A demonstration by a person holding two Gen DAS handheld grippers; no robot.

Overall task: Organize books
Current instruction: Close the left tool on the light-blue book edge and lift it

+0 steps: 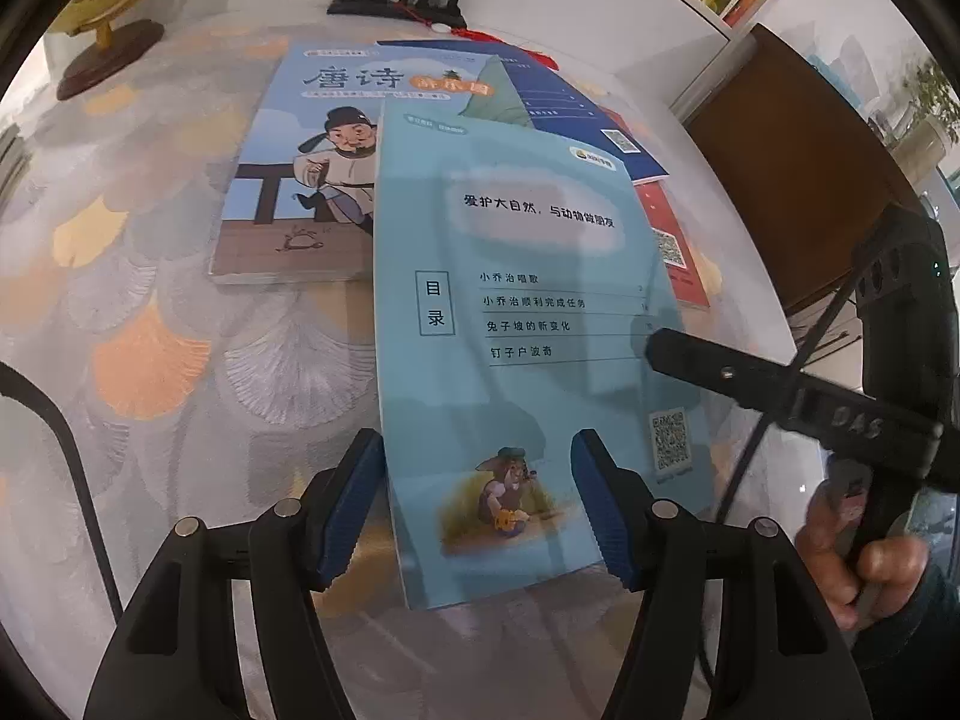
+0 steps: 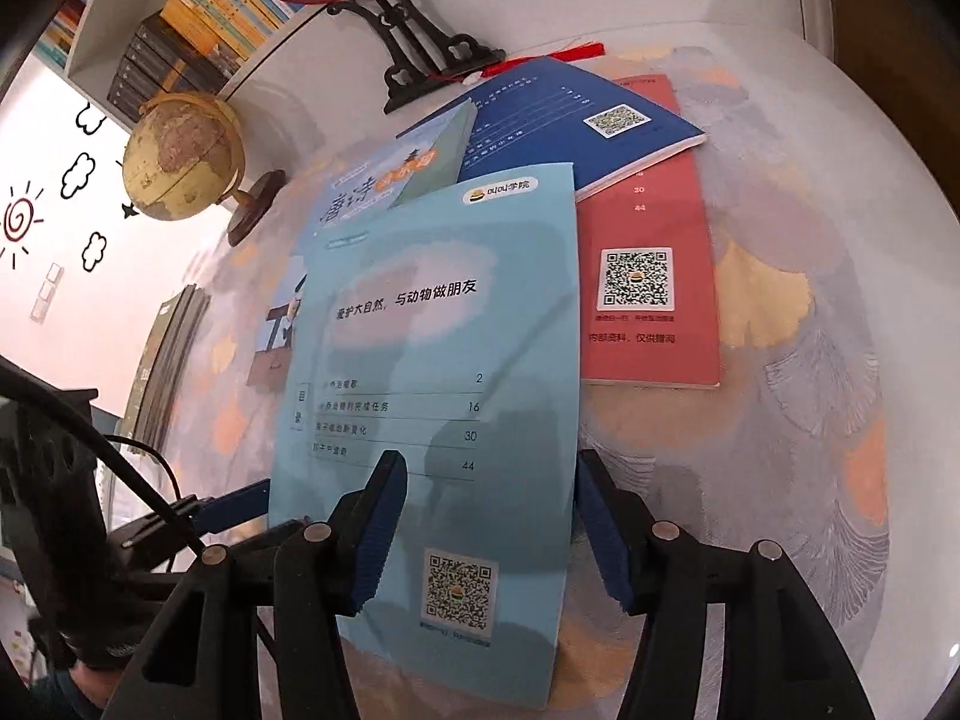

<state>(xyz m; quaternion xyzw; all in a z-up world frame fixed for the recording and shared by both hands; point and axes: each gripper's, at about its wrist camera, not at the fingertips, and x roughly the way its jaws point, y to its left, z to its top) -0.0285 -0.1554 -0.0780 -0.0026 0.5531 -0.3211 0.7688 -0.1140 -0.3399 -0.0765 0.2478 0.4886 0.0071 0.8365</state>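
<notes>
Lying between both jaws, light-blue booklet (back up)

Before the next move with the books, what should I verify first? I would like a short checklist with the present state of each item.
1. The light blue booklet is between the jaws of the left gripper: ok.
2. It is also between the jaws of the right gripper: ok.
3. The pads really press on it: cannot tell for either gripper.
4. It is lifted clear of the poetry book: cannot tell; it overlaps that cover in both views.
5. The dark blue book rests on the red book, away from the jaws: ok.
6. Bare table lies beside the booklet: ok.
</notes>
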